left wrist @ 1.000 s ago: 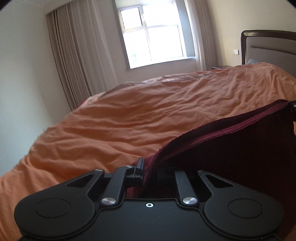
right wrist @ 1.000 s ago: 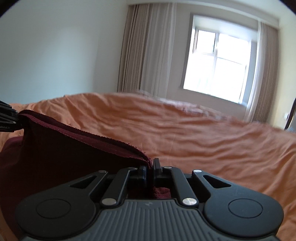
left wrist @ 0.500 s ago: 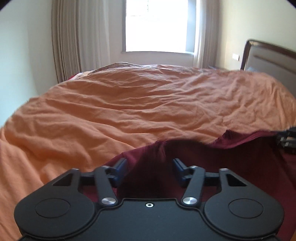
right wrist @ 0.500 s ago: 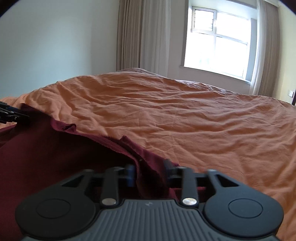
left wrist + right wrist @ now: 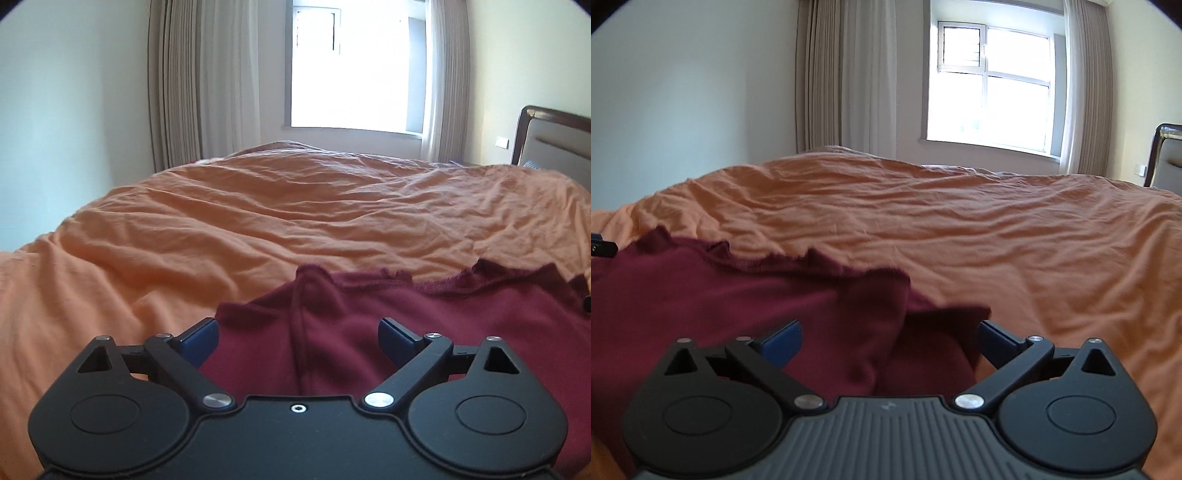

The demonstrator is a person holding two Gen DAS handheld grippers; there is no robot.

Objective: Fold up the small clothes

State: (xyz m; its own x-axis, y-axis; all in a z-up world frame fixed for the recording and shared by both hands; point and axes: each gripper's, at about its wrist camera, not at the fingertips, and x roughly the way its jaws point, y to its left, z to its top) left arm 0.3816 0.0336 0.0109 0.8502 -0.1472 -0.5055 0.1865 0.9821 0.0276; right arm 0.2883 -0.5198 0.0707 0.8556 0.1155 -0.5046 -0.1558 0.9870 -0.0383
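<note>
Maroon garment point(image 5: 369, 317) lies rumpled on the bed point(image 5: 258, 221), at 12 o'clock of both grippers. Left gripper point(image 5: 297, 334) and right gripper point(image 5: 889, 336): jaws spread, gripping nothing. Fold looks partial; edges uneven, smoothing remains.

There are no words, numbers or brand names to read in either view. The only mark is a tiny pale sign point(image 5: 887, 406) shaped a bit like a zigzag, on the grey ribbed body of the right gripper point(image 5: 888, 338). It is too small to tell what it means.
</note>
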